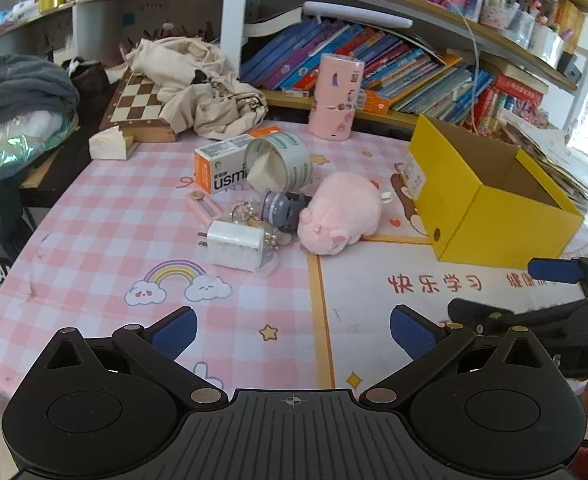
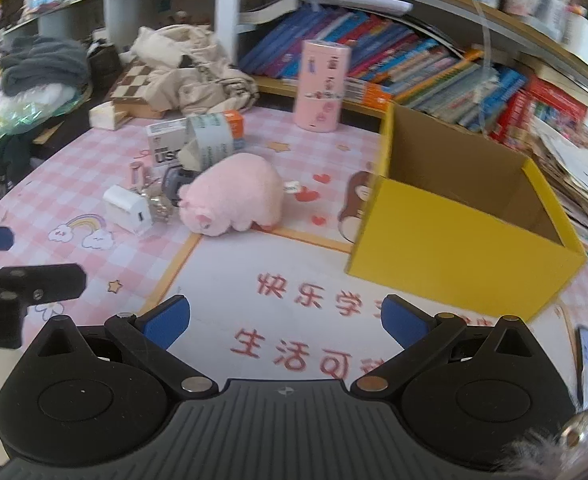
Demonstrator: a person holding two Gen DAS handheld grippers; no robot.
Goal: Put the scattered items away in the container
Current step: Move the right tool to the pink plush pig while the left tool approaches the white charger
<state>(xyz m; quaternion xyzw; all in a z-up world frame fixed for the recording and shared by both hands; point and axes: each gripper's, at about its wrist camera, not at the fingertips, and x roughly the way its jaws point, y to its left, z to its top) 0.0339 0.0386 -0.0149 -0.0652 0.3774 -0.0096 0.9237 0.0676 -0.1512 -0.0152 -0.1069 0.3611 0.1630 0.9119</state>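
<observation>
Pink plush pig [image 1: 339, 214] on the table [image 1: 94, 248], just left of yellow box [image 1: 493, 216], beside white charger [image 1: 234, 245]. Left claw [image 1: 293, 334] and right claw [image 2: 286, 322] both spread wide, holding nothing, low over the table.

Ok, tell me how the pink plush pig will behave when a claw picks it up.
The pink plush pig looks soft and stuffed, so it will probably squash between the pads and feel light. Its fuzzy cover should grip rather than slip. Lying low and wide, it is unlikely to roll.

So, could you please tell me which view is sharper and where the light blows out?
Left wrist view is sharper: print on the orange-and-white carton reads crisply, window glare washes out its right edge; right wrist view is softer, the yellow cardboard box slightly smeared, shelves bent by fisheye.
</observation>
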